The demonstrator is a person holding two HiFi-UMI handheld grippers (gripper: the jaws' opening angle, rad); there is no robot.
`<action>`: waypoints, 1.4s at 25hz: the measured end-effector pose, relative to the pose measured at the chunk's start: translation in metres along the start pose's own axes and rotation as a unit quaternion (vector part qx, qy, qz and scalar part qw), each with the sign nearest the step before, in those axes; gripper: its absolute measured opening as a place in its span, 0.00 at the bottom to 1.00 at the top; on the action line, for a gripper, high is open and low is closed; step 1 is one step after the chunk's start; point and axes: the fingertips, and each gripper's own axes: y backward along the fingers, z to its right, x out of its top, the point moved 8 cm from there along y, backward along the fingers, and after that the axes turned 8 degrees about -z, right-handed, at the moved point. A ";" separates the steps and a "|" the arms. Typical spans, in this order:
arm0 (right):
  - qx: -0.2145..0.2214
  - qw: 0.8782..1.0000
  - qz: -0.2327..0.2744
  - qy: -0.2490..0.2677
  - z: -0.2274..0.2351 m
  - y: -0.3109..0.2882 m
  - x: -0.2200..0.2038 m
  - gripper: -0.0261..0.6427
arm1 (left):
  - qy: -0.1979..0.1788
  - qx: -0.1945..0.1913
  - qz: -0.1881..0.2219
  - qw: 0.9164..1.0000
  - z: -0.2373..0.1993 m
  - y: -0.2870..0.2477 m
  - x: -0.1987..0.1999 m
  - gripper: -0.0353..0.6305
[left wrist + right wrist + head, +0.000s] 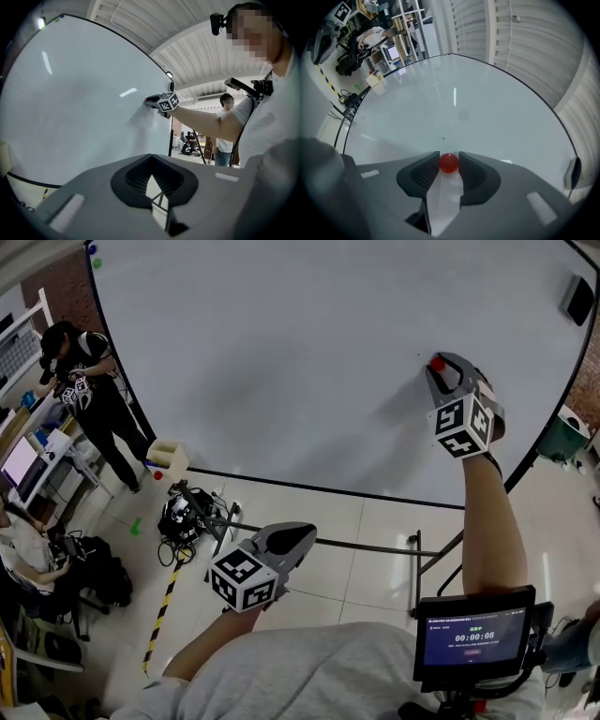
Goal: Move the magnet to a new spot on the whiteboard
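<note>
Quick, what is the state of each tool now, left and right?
Left tool: closed, holding nothing.
Right tool: closed on the red magnet.

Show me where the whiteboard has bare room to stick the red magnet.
The whiteboard is bare across its whole middle and left, from the green dot in the upper-left corner to the red magnet in the right gripper. Also bare: the strip along the bottom edge. Only the upper-right corner is taken, by a dark block.
</note>
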 end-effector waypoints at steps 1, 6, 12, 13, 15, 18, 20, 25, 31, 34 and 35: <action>0.004 1.000 0.002 -0.006 0.000 0.001 0.000 0.22 | 0.001 -0.001 0.000 1.000 -0.001 -0.001 0.000 0.05; 0.069 0.987 0.062 -0.133 0.002 0.035 -0.003 0.44 | 0.003 -0.005 0.011 1.000 -0.005 -0.002 0.004 0.05; 0.231 0.797 0.202 -0.521 -0.017 0.207 -0.066 0.38 | -0.002 -0.022 0.038 0.999 0.038 0.017 0.030 0.05; 0.238 0.768 0.205 -0.558 -0.034 0.234 -0.075 0.35 | -0.002 -0.025 0.040 0.999 0.039 0.019 0.029 0.05; 0.226 0.743 0.185 -0.602 -0.068 0.271 -0.095 0.32 | -0.002 -0.031 0.041 0.999 0.031 0.019 0.025 0.05; 0.192 0.735 0.161 -0.630 -0.097 0.288 -0.119 0.21 | 0.002 -0.033 0.045 0.998 0.013 0.015 0.018 0.05; 0.203 0.723 0.164 -0.640 -0.107 0.284 -0.123 0.16 | 0.006 -0.032 0.046 0.998 0.005 0.010 0.015 0.05; 0.223 0.724 0.161 -0.632 -0.117 0.283 -0.116 0.05 | 0.007 -0.048 0.044 0.998 0.003 -0.006 0.017 0.05; 0.239 0.728 0.151 -0.625 -0.121 0.286 -0.112 0.05 | 0.005 -0.062 0.040 0.997 0.010 -0.013 0.016 0.05; 0.251 0.728 0.148 -0.621 -0.126 0.281 -0.109 0.05 | 0.006 -0.060 0.041 0.997 0.009 -0.012 0.015 0.05; 0.255 0.730 0.146 -0.617 -0.129 0.279 -0.108 0.05 | 0.007 -0.059 0.042 0.997 0.008 -0.011 0.016 0.05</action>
